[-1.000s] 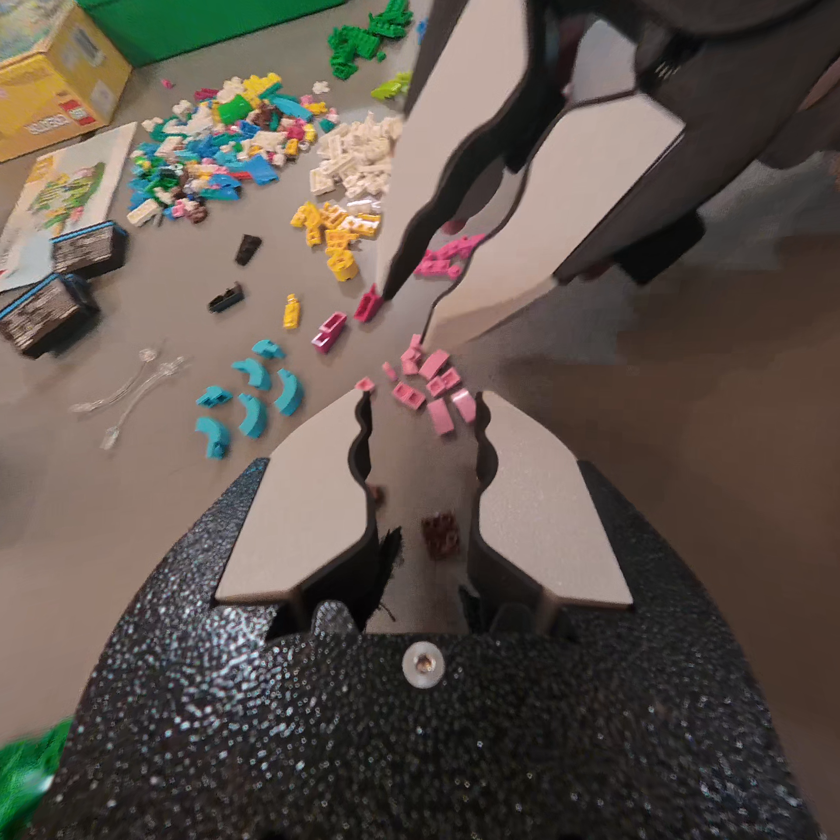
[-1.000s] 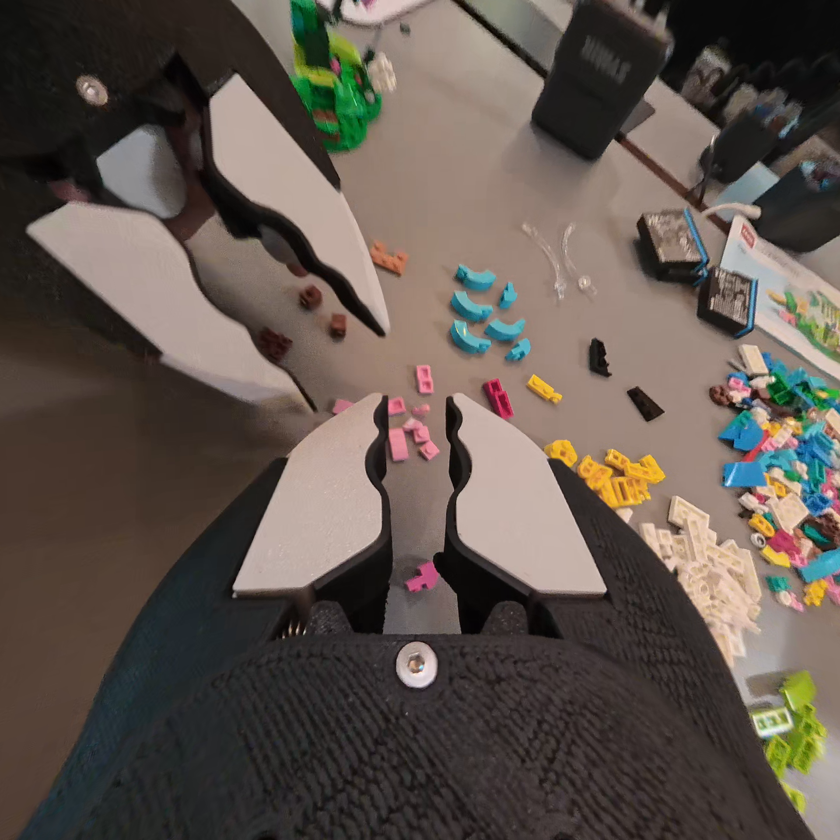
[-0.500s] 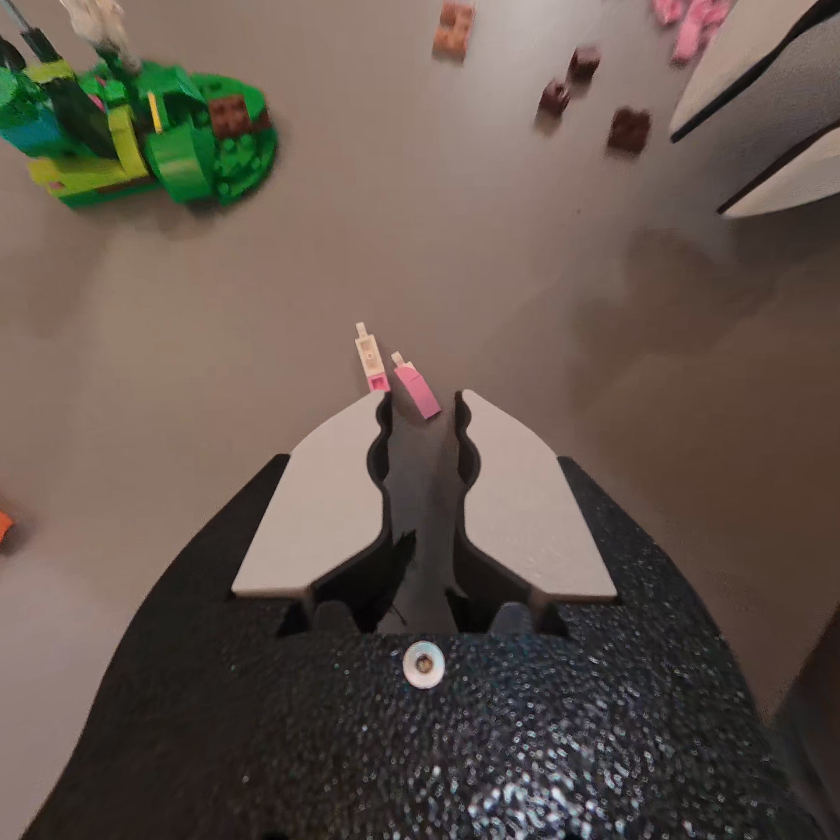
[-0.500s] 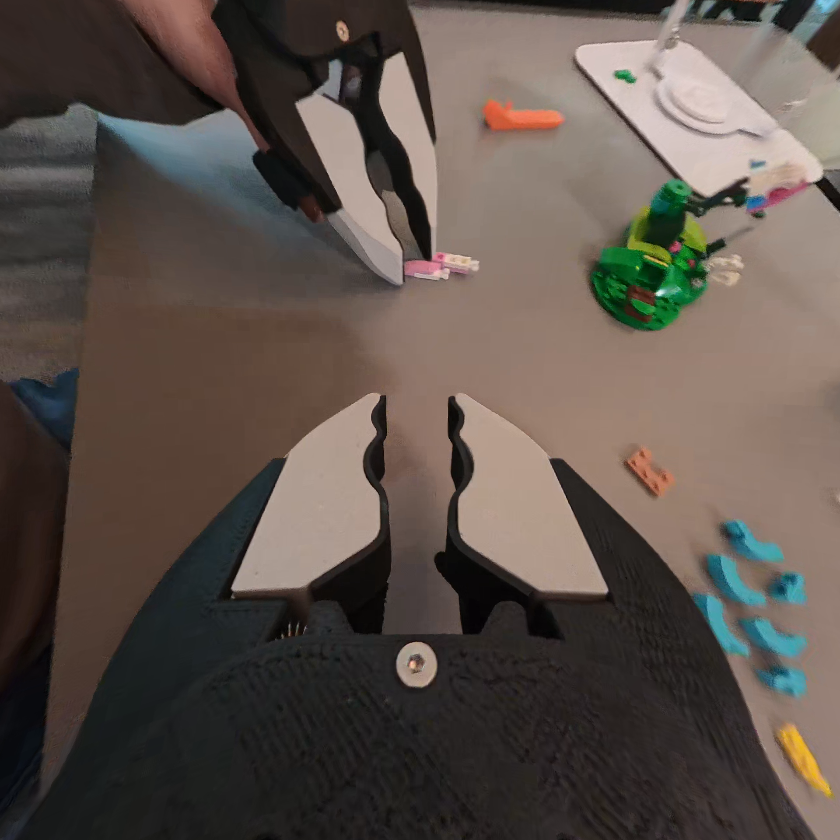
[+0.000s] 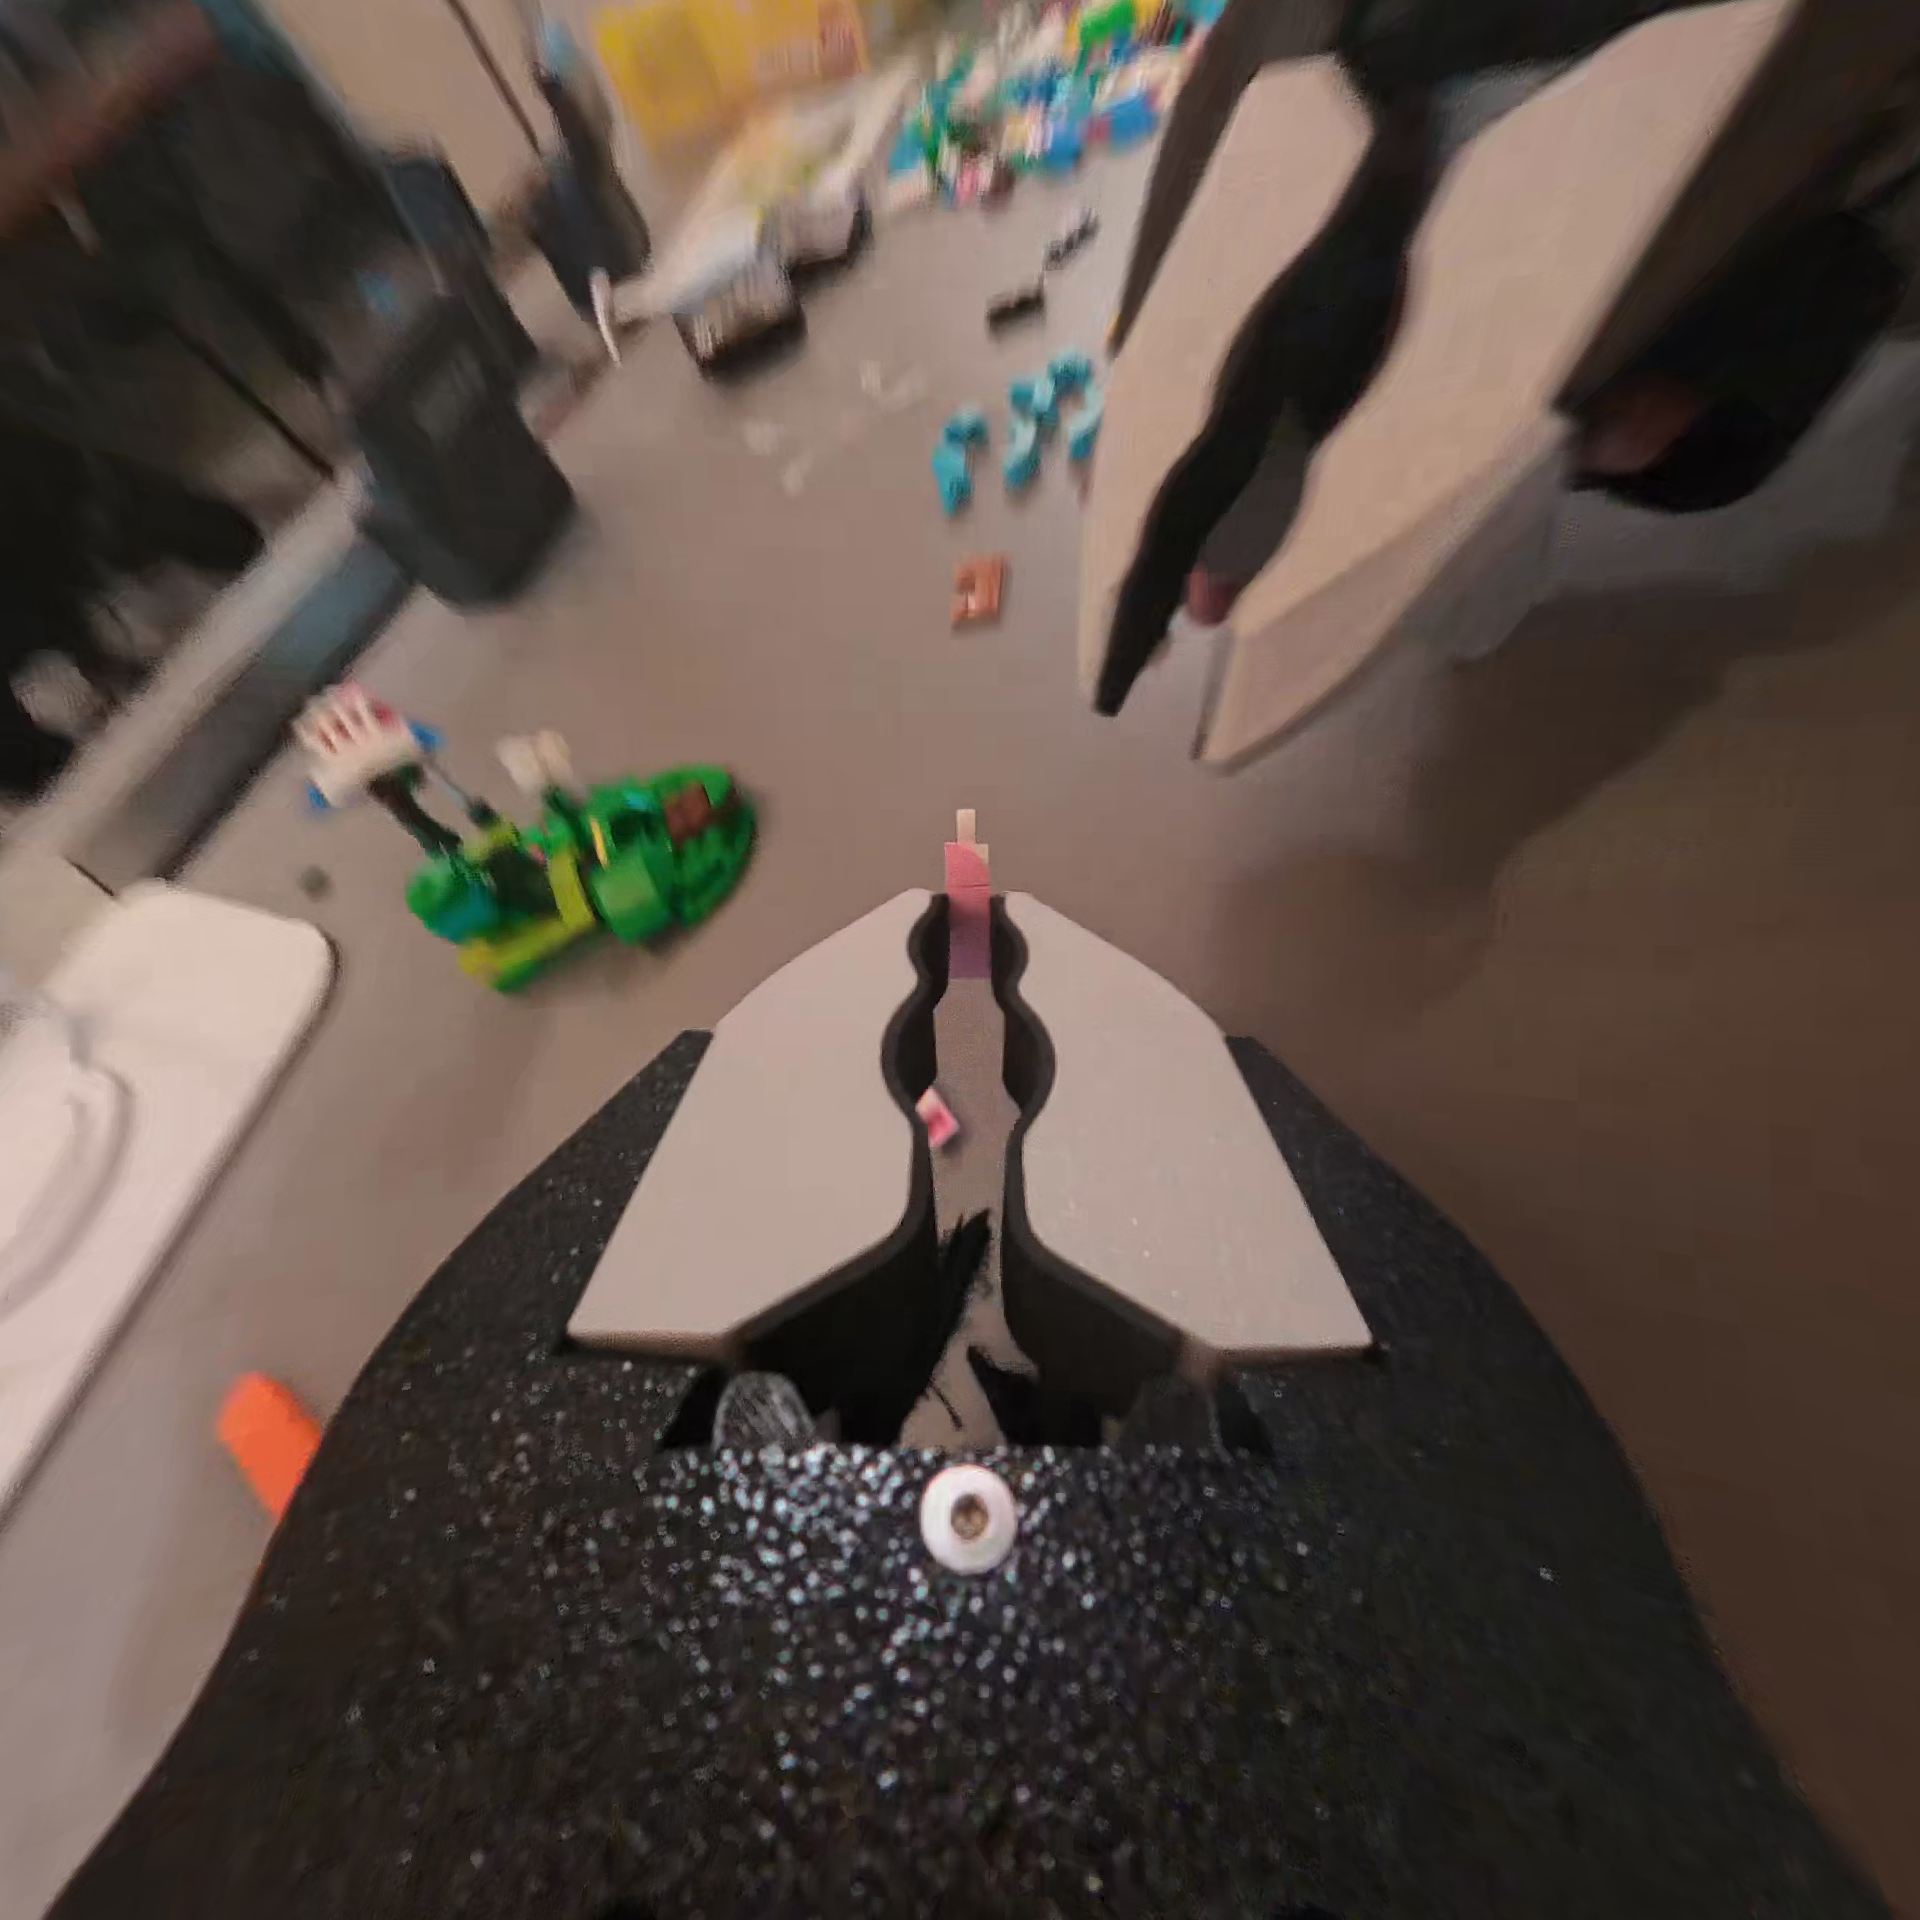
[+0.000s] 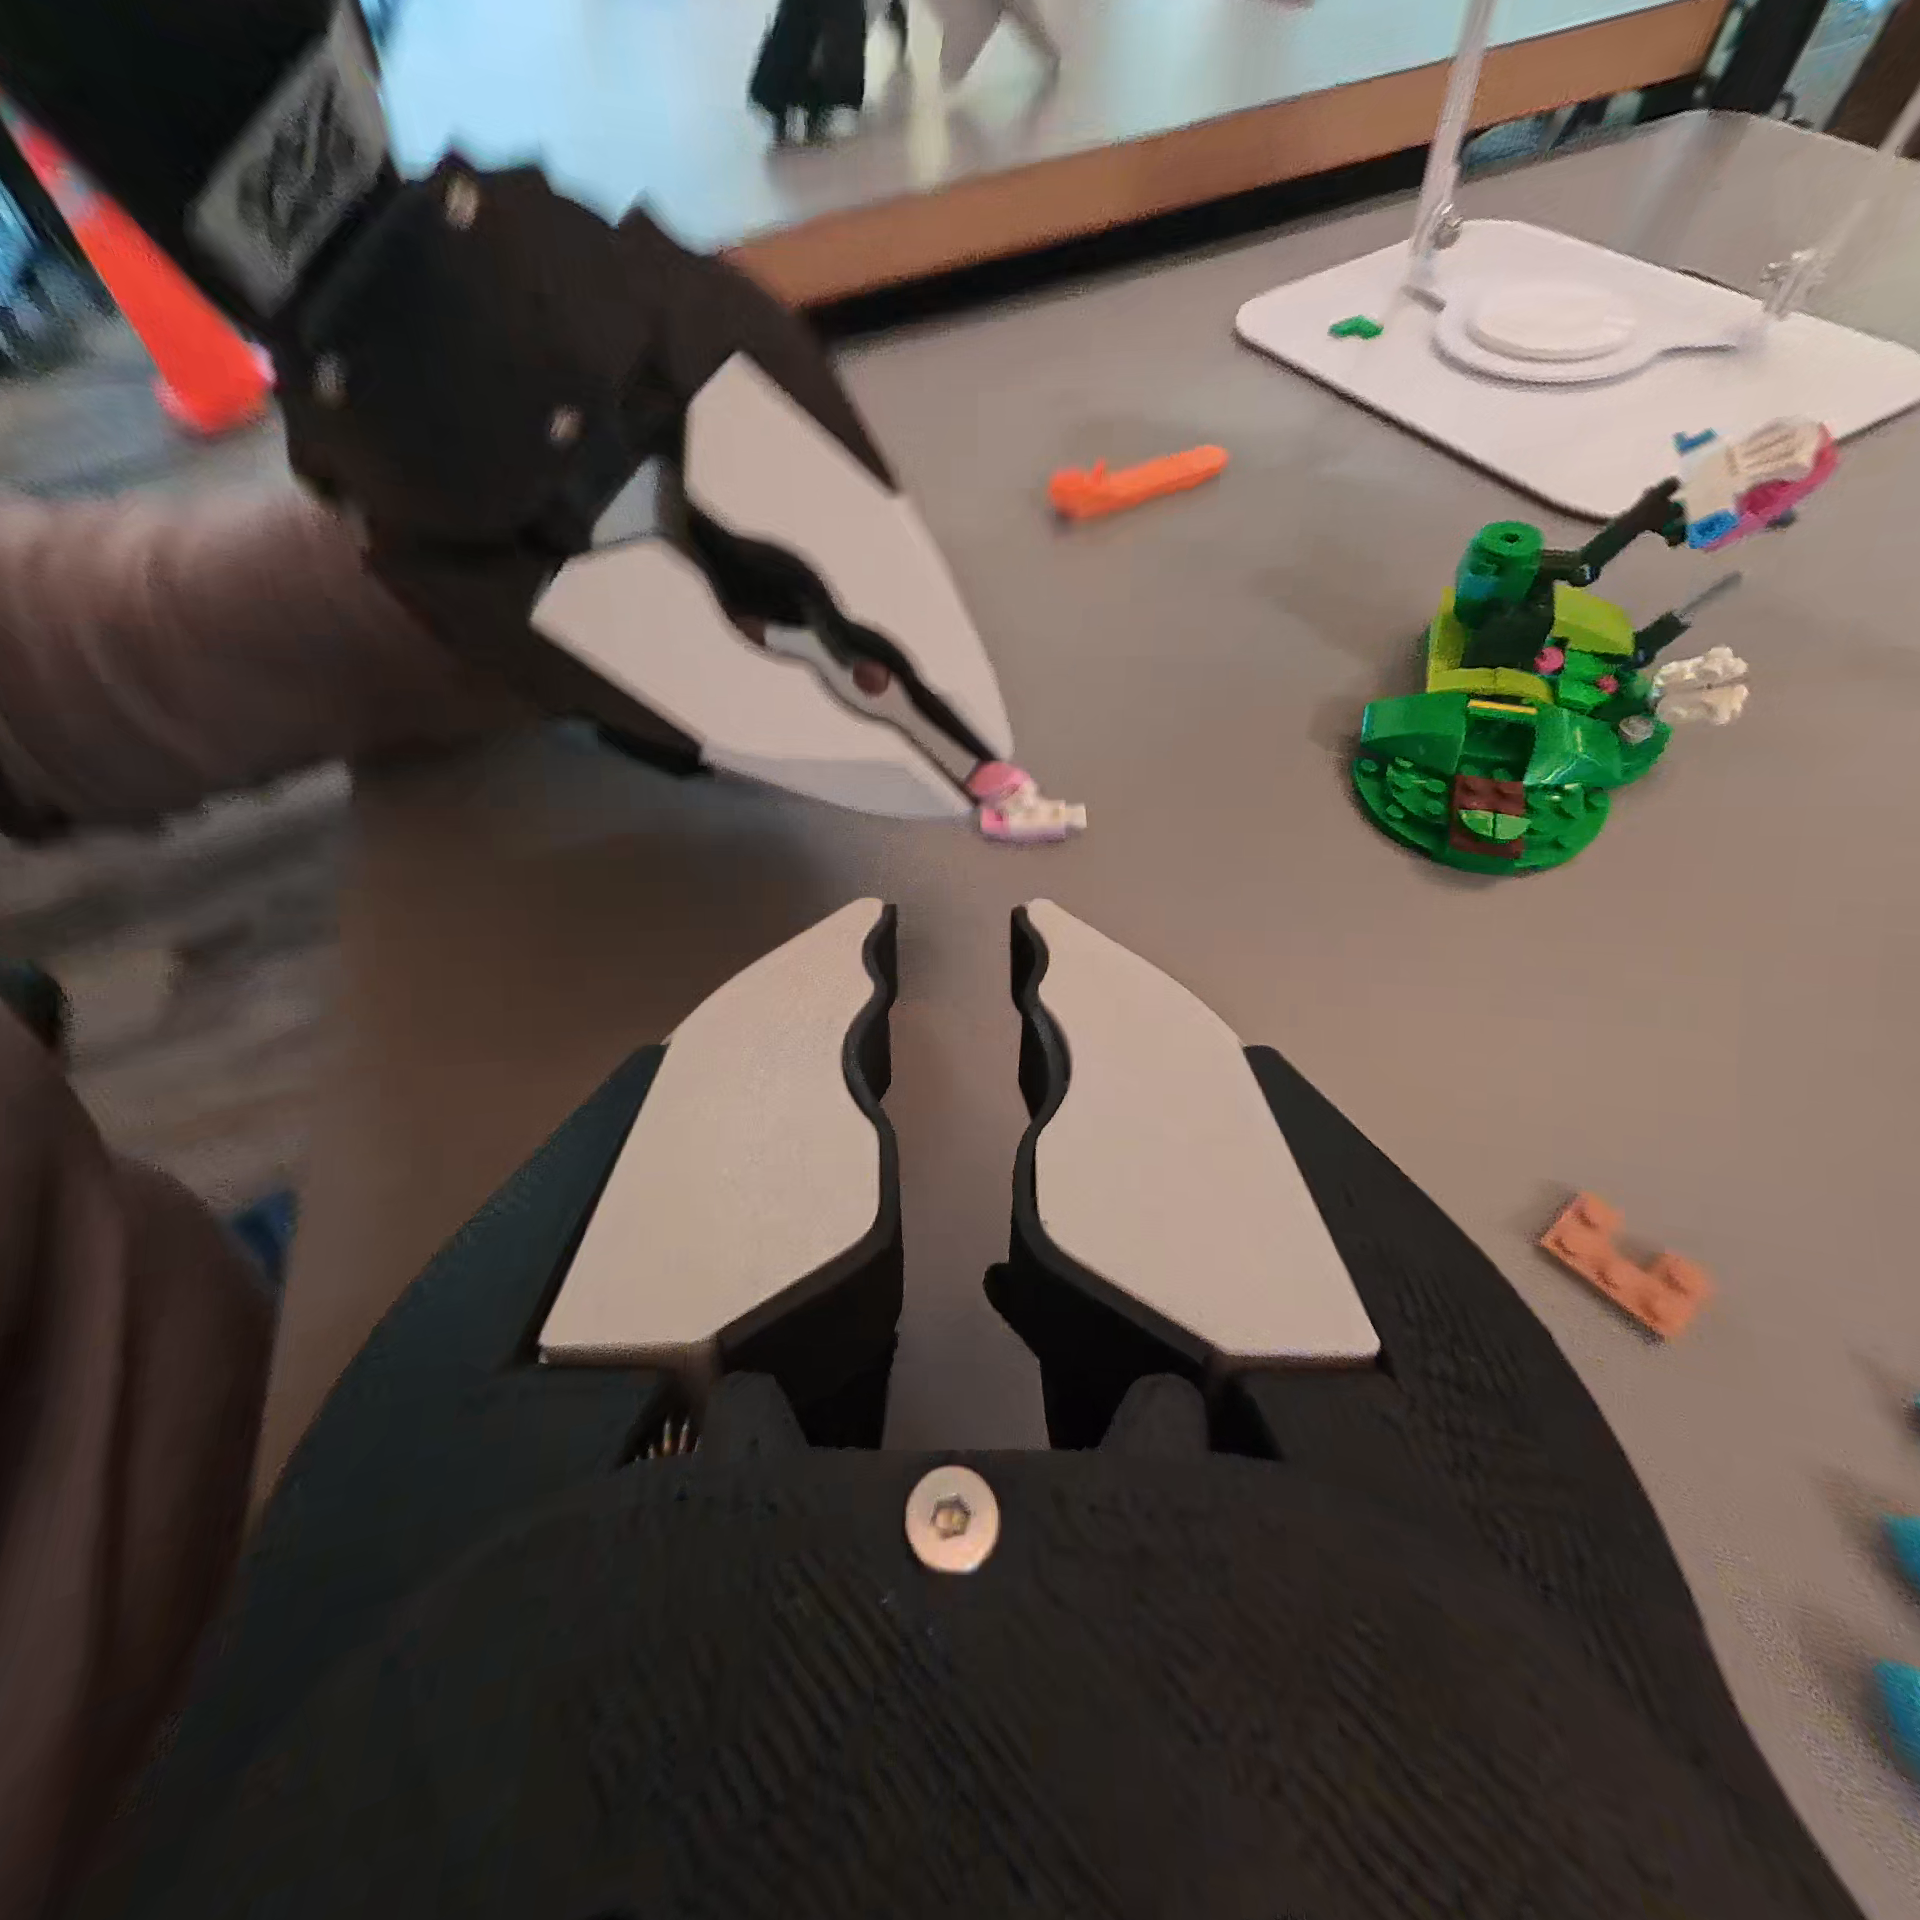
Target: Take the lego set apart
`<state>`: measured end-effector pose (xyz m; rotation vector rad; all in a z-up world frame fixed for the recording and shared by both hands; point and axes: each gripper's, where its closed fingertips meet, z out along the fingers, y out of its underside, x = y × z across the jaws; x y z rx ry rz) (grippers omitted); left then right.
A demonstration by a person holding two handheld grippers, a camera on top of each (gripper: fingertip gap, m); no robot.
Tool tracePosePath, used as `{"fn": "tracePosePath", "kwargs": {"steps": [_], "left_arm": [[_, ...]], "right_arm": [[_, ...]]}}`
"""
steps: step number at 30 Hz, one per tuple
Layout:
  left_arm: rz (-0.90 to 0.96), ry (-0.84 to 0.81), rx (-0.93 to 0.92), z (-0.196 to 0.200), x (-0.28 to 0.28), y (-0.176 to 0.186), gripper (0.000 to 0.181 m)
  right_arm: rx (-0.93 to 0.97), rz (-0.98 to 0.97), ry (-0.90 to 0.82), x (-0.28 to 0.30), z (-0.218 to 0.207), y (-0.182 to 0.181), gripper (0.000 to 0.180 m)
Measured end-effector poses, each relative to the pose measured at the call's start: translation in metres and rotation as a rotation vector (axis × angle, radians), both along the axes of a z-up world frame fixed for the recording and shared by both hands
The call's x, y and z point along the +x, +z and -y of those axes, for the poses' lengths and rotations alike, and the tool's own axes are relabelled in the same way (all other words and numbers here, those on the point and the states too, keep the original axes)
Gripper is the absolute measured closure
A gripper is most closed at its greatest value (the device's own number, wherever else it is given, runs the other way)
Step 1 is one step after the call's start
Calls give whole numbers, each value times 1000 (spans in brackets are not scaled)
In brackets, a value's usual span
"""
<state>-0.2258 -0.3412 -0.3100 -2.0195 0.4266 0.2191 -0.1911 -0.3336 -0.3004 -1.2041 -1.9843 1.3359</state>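
**Left claw pinching a small pink piece; right claw idle**

**Left wrist view.** The left claw (image 5: 968, 906) is pressed together on a pink piece (image 5: 967, 902) with a pale stub at its far end; the piece sticks out past the tips. A second pink bit (image 5: 938, 1123) shows lower in the slot between the fingers (whether it lies on the table beneath cannot be told). The green model (image 5: 582, 862), the main part of the set left to take apart, stands on the grey table (image 5: 1507, 1039) to the left, well apart from the claw. The right claw (image 5: 1164, 707) hangs at upper right with its tips apart and nothing between them. An orange tool (image 5: 265, 1439) is cut off by the claw body.

**Right wrist view.** The right claw (image 6: 951, 914) is spread and empty above bare table. Ahead, the left claw (image 6: 971, 790) points down with the pink piece (image 6: 1003, 781) in its tips, just above a pale pink piece (image 6: 1029, 821) on the table. The green model (image 6: 1507, 748) sits to the right, near a white base plate (image 6: 1558, 353).

**Risks.** The grip takes only the end of a small, smooth piece, so a twist or a quick swing could flick it out. The two pink pieces may be touching; lifting could drag the second one.

**Limits.** The left view is blurred; the far piles are only smears of colour. The contact between the pink pieces is not resolved.
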Motion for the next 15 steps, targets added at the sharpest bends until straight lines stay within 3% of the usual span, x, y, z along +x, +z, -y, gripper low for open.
{"fn": "tracePosePath", "kwargs": {"steps": [5,12,15], "left_arm": [[-146,-86,214,0,18,31,174],[-239,-130,263,-2,34,38,174],[-144,-178,286,1,42,43,174]], "right_arm": [[-374,-23,-31,-2,-3,30,166],[-378,-57,-14,1,5,34,175],[-399,-84,44,8,8,40,176]]}}
